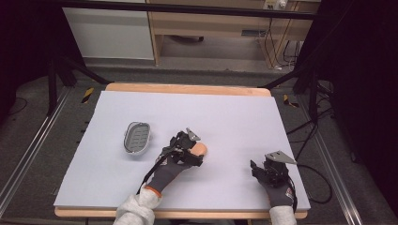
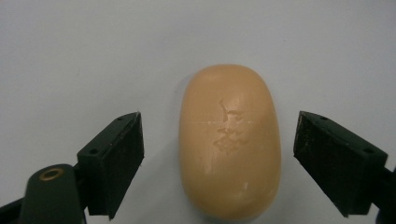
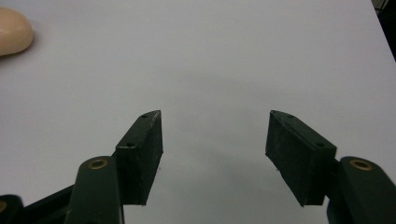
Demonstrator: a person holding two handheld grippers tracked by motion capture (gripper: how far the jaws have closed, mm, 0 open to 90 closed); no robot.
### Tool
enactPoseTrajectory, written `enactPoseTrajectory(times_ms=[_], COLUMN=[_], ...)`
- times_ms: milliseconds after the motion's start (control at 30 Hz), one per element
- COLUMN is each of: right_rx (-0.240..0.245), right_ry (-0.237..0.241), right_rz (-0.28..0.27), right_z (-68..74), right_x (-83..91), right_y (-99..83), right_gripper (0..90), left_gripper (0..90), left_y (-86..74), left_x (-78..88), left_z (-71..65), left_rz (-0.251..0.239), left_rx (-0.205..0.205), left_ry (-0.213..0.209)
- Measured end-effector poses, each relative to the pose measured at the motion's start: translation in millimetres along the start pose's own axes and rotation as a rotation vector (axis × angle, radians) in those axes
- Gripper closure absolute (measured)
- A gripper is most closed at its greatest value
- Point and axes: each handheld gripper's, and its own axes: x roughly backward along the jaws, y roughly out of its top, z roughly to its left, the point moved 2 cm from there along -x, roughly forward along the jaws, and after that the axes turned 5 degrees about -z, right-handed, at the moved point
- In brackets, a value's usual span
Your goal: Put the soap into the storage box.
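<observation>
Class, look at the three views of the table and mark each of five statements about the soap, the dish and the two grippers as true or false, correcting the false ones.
1. The peach-coloured oval bar of soap lies between the left gripper's open jaws, which do not touch it. True.
2. The soap rests in the grey slotted oval soap dish. False: it lies on the white table surface, apart from the dish, which holds nothing.
3. The right gripper is shut on the soap. False: its jaws are open with nothing between them.
4. The dish is to the left of the left gripper in the high view. True.
5. The soap is smooth all over. False: its top bears a stamped mark.
</observation>
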Motion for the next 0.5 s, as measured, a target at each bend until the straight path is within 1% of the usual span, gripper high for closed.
enactPoseTrajectory(times_ms=[67,300,500], right_rx=[0.000,-0.006,-0.012], right_ry=[0.000,0.004,0.012], right_rz=[-0.001,0.001,0.002], right_z=[0.0,0.2,0.3], right_x=[0.0,0.0,0.1], right_y=[0.0,0.0,-0.1], right_gripper=[36.5,37.9,39.3], left_gripper=[15.3,15.5,18.9], left_y=[-0.2,-2.1,-4.1], left_x=[-1.5,-8.7,-13.3], left_z=[-0.5,-2.7,-2.4], left_rz=[0.006,0.027,0.047], left_rx=[0.003,-0.002,0.002], left_ry=[-0.007,-0.006,-0.013])
